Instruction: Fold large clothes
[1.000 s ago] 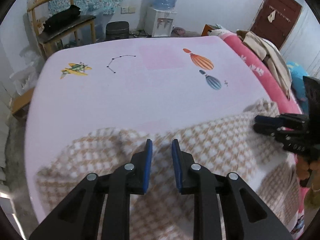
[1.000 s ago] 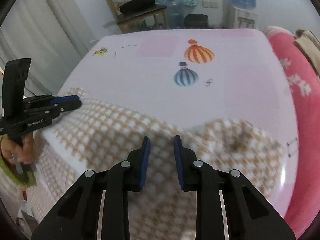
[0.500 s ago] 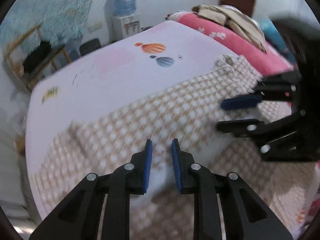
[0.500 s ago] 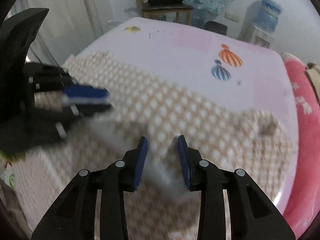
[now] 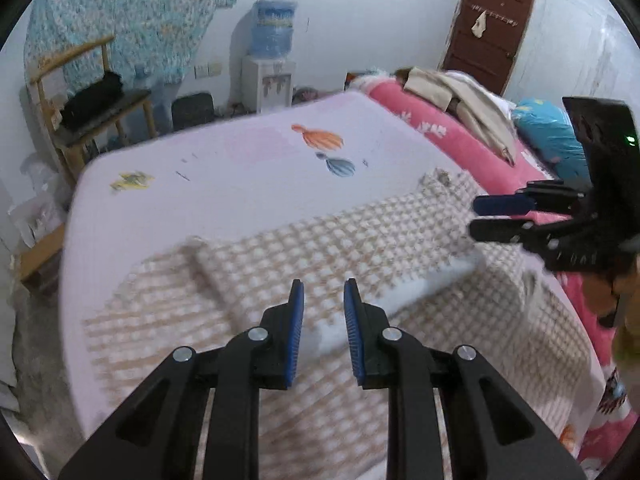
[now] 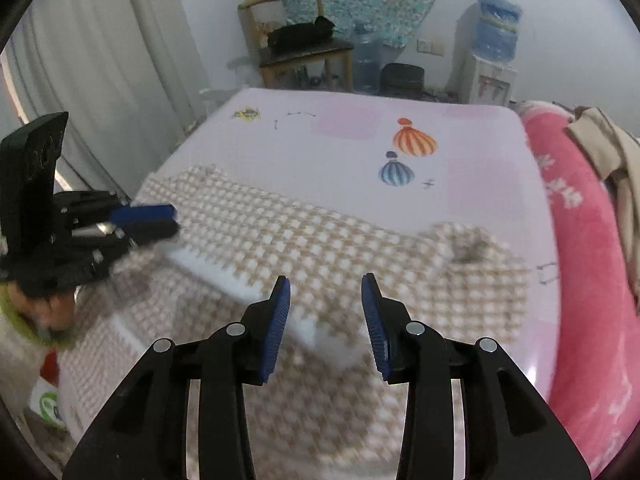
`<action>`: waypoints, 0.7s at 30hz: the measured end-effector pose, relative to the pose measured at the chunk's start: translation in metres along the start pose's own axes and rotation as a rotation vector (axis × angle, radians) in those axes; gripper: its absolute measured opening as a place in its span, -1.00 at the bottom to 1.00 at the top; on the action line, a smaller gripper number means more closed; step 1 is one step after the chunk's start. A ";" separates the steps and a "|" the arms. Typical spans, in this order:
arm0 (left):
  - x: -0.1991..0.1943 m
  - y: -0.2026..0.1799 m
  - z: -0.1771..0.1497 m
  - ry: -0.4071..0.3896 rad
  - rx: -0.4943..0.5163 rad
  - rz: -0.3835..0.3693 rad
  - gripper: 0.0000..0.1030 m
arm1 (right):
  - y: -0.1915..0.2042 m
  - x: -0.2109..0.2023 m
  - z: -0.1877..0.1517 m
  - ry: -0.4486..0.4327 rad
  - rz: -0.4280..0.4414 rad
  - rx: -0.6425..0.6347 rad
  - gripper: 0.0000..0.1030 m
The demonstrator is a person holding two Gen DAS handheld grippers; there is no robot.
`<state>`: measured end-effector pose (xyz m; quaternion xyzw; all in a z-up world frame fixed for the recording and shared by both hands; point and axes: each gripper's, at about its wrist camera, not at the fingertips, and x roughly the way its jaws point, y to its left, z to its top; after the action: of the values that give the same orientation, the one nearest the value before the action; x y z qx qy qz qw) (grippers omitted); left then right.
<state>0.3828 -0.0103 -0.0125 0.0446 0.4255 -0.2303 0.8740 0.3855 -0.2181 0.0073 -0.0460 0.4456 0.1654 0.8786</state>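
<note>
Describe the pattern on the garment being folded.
Tan-and-white checks on the garment, clearest in the right wrist view.

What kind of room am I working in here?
Most likely a home bedroom: the checked garment lies on a bed with a printed sheet, a water dispenser stands by the wall, and a wooden chair holds dark clothing.

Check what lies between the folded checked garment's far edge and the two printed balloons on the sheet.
Only bare pale pink sheet separates the checked garment from the blue balloon and orange balloon, clearest in the right wrist view.
</note>
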 end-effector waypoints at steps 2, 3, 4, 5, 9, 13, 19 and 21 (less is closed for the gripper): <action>0.029 -0.005 -0.007 0.102 0.015 0.104 -0.60 | 0.006 0.027 -0.010 0.061 -0.062 -0.015 -0.28; 0.032 -0.005 -0.012 0.112 0.012 0.113 -0.60 | 0.004 0.036 -0.019 0.094 -0.075 -0.010 -0.28; 0.025 -0.003 -0.016 0.084 0.000 0.104 -0.60 | 0.004 0.029 -0.027 0.060 -0.087 -0.016 -0.28; 0.020 -0.002 -0.019 0.088 -0.007 0.106 -0.60 | 0.007 0.022 -0.033 0.072 -0.106 -0.024 -0.28; -0.019 0.001 -0.036 0.072 -0.033 0.105 -0.13 | 0.006 -0.015 -0.059 0.083 -0.112 0.064 -0.11; -0.058 -0.012 -0.057 0.057 -0.030 0.138 0.25 | 0.018 -0.068 -0.089 -0.020 -0.032 0.163 0.30; -0.095 -0.052 -0.111 0.042 -0.018 0.221 0.58 | 0.051 -0.098 -0.134 -0.102 -0.060 0.223 0.59; -0.095 -0.061 -0.129 0.048 -0.042 0.238 0.60 | 0.063 -0.097 -0.149 -0.087 -0.057 0.234 0.59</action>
<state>0.2120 0.0050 -0.0143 0.0820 0.4427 -0.1146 0.8855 0.1968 -0.2176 -0.0004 0.0516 0.4219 0.0889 0.9008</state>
